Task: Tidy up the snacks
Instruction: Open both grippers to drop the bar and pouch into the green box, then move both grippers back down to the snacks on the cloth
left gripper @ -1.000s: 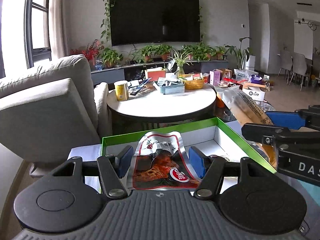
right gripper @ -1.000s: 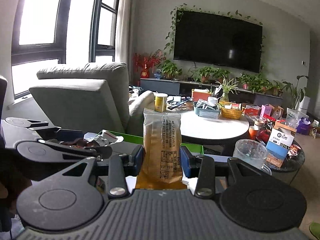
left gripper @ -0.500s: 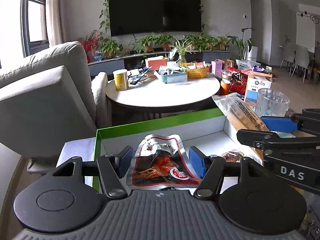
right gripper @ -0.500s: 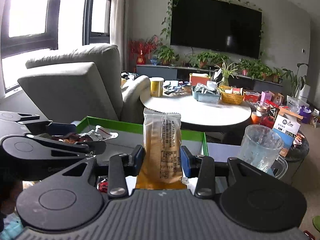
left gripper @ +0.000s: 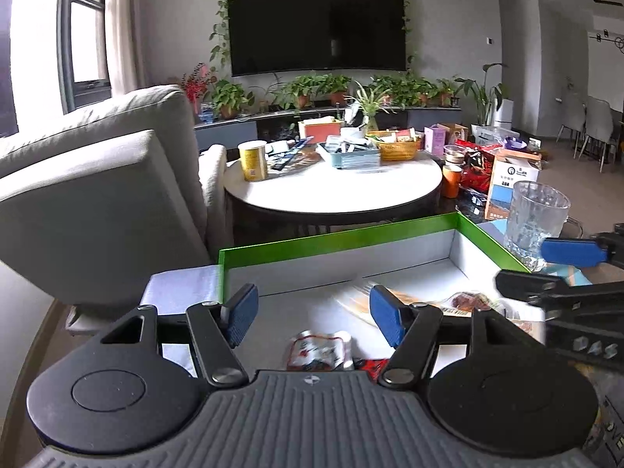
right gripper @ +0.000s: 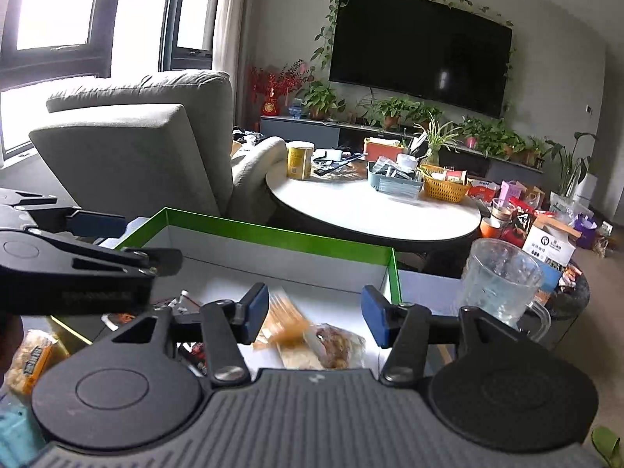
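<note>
Left tool [left gripper: 312,312] spread, empty, above green-rimmed cardboard box [left gripper: 335,236]. Crinkled red-white foil packet [left gripper: 319,353] lies flat inside. Right tool [right gripper: 315,314] spread too; blurred tan packet [right gripper: 290,327] below, glossy clear pouch [right gripper: 331,349] touching it.

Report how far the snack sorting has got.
Done: several packets lie in the green-rimmed box, including a red-and-white pouch and a tan packet. In hand: nothing; the left gripper and right gripper are both open above the box. Left: at least one yellow snack bag lies outside the box.
</note>
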